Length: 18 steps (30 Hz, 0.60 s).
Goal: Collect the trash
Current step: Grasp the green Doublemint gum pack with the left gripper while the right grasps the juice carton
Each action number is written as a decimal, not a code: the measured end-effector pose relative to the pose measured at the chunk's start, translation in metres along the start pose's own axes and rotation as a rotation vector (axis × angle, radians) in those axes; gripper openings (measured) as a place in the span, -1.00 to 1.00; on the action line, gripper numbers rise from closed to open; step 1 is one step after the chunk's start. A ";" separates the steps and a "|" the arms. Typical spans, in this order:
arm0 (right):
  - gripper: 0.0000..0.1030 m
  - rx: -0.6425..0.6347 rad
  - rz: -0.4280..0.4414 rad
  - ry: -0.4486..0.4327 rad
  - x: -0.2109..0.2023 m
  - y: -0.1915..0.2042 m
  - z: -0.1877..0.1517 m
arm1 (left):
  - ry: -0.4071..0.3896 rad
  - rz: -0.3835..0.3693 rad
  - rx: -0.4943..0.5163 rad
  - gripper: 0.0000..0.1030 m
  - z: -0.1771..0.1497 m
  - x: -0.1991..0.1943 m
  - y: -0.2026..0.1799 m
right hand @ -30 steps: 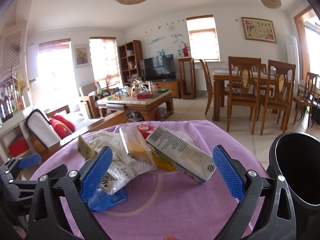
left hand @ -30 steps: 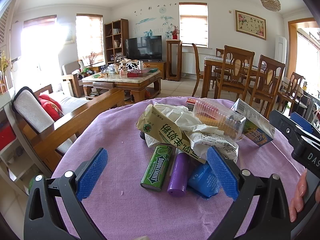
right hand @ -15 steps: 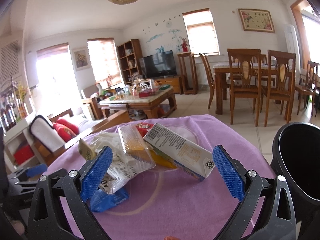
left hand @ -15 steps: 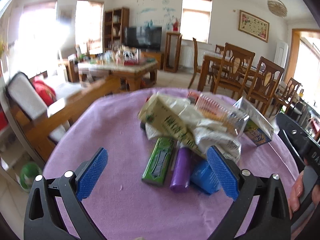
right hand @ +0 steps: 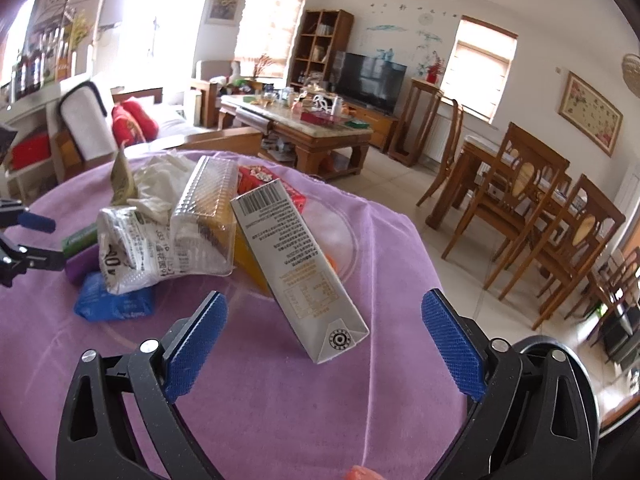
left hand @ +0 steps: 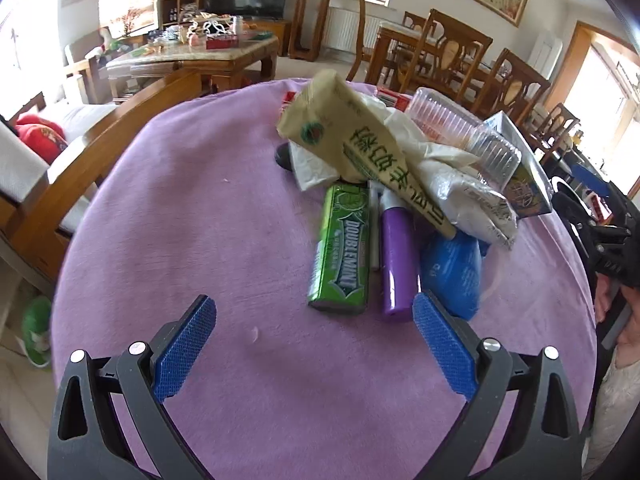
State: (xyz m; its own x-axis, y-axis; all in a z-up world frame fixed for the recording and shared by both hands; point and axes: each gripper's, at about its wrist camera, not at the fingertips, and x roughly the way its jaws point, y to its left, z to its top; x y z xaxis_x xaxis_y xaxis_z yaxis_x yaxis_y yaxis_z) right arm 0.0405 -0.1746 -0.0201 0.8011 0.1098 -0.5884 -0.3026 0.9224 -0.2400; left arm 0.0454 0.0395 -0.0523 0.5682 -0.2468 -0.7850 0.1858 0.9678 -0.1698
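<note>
Trash pile (left hand: 400, 168) on purple cloth (left hand: 200, 208); left gripper (left hand: 314, 344), right gripper (right hand: 324, 336) both spread wide, empty.

Heaped on purple cloth: green gum pack (left hand: 342, 254) lying flat beside purple tube (left hand: 396, 256), blue pouch (left hand: 452, 276), beige carton (left hand: 360, 148) tilted on crumpled white wrappers (left hand: 460, 188), clear ribbed box (right hand: 208, 216), white carton (right hand: 298, 268) leaning, red box (right hand: 268, 184) behind.

Purple-clothed round table (left hand: 200, 208), trash pile (left hand: 400, 184)
</note>
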 end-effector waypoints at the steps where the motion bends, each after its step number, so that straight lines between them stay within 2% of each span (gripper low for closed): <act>1: 0.73 -0.015 0.001 0.010 0.005 0.003 0.002 | 0.004 -0.004 -0.013 0.89 0.001 0.003 0.000; 3: 0.67 -0.043 0.007 0.031 0.016 0.009 0.004 | 0.002 0.013 -0.027 0.89 0.005 0.006 0.001; 5: 0.66 -0.053 0.012 0.044 0.027 0.012 0.006 | 0.011 -0.005 -0.040 0.87 0.006 0.007 0.001; 7: 0.45 -0.052 0.031 0.066 0.038 0.013 0.007 | 0.010 -0.015 -0.041 0.84 0.006 0.004 0.003; 8: 0.22 -0.050 0.047 0.088 0.044 0.013 0.007 | 0.011 -0.022 -0.038 0.82 0.006 0.004 0.003; 9: 0.09 -0.045 0.053 0.097 0.047 0.014 0.008 | 0.009 -0.033 -0.035 0.74 0.005 0.002 0.002; 10: 0.06 -0.038 0.063 0.099 0.048 0.011 0.008 | 0.007 -0.043 -0.034 0.66 0.006 0.003 0.004; 12: -0.19 -0.005 0.125 0.086 0.047 0.007 0.010 | 0.005 -0.064 -0.036 0.54 0.008 0.002 0.007; 14: -0.21 0.035 0.163 0.082 0.043 0.004 0.010 | 0.006 -0.084 -0.037 0.46 0.008 0.001 0.009; 18: -0.22 0.111 0.197 0.072 0.032 -0.001 0.011 | 0.018 -0.144 -0.079 0.15 0.013 0.002 0.019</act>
State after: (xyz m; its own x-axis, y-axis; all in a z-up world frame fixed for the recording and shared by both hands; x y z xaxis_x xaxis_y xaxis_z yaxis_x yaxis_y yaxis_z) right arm 0.0719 -0.1680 -0.0302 0.6919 0.2689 -0.6700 -0.3881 0.9211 -0.0312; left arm 0.0603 0.0572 -0.0497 0.5253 -0.3832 -0.7598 0.2002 0.9235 -0.3273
